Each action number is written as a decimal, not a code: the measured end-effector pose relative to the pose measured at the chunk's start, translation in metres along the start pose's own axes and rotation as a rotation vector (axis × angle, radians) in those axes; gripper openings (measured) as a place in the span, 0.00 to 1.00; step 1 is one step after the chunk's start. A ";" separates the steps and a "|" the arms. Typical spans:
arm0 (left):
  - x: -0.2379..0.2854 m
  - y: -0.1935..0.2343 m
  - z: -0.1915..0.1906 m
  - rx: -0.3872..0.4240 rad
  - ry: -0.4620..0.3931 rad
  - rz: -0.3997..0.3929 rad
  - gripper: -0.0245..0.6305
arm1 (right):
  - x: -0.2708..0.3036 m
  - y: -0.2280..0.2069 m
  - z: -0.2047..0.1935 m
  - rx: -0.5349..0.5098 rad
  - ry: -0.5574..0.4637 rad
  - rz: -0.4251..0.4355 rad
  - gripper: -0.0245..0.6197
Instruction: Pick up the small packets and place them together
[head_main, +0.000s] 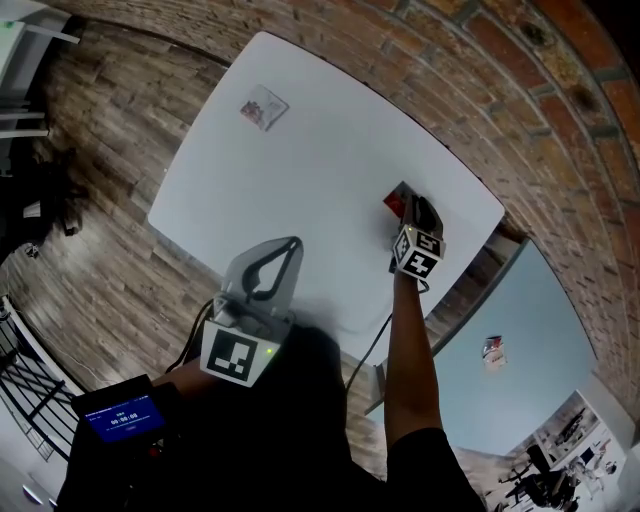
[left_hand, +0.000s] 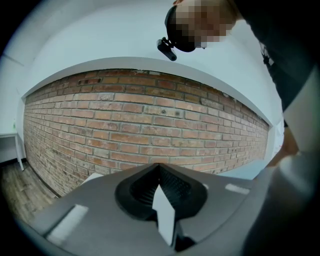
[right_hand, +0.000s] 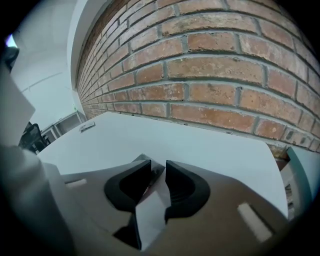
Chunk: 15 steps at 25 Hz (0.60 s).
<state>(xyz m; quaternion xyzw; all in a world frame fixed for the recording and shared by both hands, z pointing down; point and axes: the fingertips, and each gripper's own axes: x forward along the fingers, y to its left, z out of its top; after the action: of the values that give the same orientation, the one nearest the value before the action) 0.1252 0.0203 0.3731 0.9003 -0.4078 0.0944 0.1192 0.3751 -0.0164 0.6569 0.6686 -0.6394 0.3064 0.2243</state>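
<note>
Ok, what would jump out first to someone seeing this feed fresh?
The right gripper is down near the right corner of the white table, jaws slightly apart around a red packet. A second packet lies alone at the far left corner, while the left gripper hangs shut and empty.

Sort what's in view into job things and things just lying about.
Job: red packet at the right gripper; pale packet, far corner of the white table.
Lying about: blue-screen device; probably the third packet on the blue table.
</note>
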 end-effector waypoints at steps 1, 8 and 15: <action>-0.001 0.000 -0.001 0.000 0.005 0.000 0.04 | 0.000 -0.001 -0.001 0.000 0.003 0.000 0.19; -0.004 0.002 -0.005 -0.007 0.009 0.007 0.04 | -0.001 -0.002 -0.002 -0.009 0.005 0.003 0.12; -0.004 0.001 -0.008 -0.016 0.018 -0.018 0.04 | -0.010 -0.006 0.000 -0.027 -0.013 -0.033 0.08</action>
<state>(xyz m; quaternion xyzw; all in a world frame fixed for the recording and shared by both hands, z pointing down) 0.1210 0.0244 0.3797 0.9021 -0.3993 0.0981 0.1311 0.3809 -0.0088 0.6505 0.6778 -0.6339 0.2898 0.2341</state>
